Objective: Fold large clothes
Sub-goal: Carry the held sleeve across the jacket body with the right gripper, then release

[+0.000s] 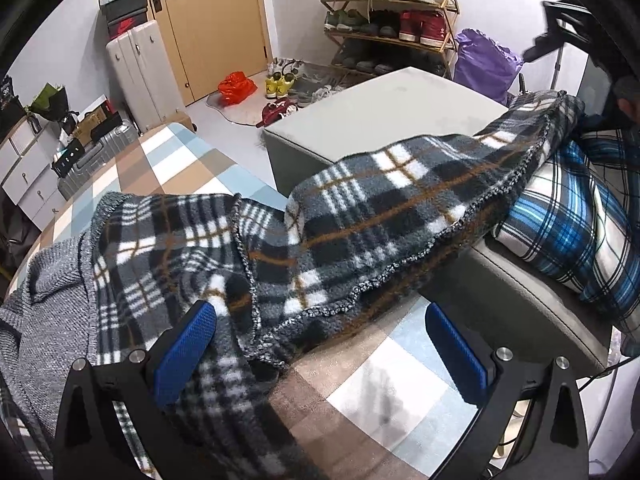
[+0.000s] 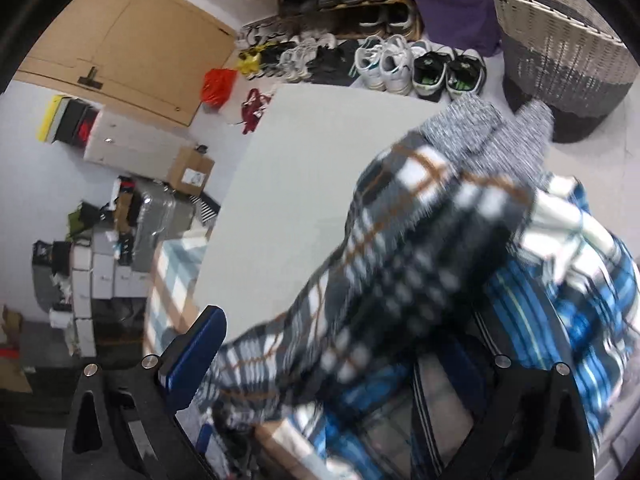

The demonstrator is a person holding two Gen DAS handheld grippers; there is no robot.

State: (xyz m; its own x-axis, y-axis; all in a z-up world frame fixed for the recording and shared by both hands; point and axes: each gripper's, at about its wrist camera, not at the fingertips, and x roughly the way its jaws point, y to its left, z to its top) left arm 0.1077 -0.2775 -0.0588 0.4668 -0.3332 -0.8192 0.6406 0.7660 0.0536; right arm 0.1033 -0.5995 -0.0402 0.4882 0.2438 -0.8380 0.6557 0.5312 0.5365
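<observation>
A grey, white and brown plaid fleece garment (image 1: 360, 216) with a grey knit lining (image 1: 44, 312) stretches from the checked table surface (image 1: 384, 384) up to the right over a grey box. My left gripper (image 1: 320, 344) is open just above the cloth's lower fold, with blue pads (image 1: 184, 352) on either side. In the right wrist view the same garment (image 2: 400, 280) drapes across my right gripper (image 2: 332, 364). Its left blue pad (image 2: 196, 360) shows, but the right finger is hidden under the cloth. That view is blurred.
A grey box (image 1: 384, 112) stands behind the table. A blue plaid garment (image 1: 568, 224) lies on a ledge at the right. A shoe rack (image 1: 388, 12), purple bag (image 1: 484, 60), wicker basket (image 2: 560, 44), suitcases (image 1: 140, 76) and loose shoes line the floor.
</observation>
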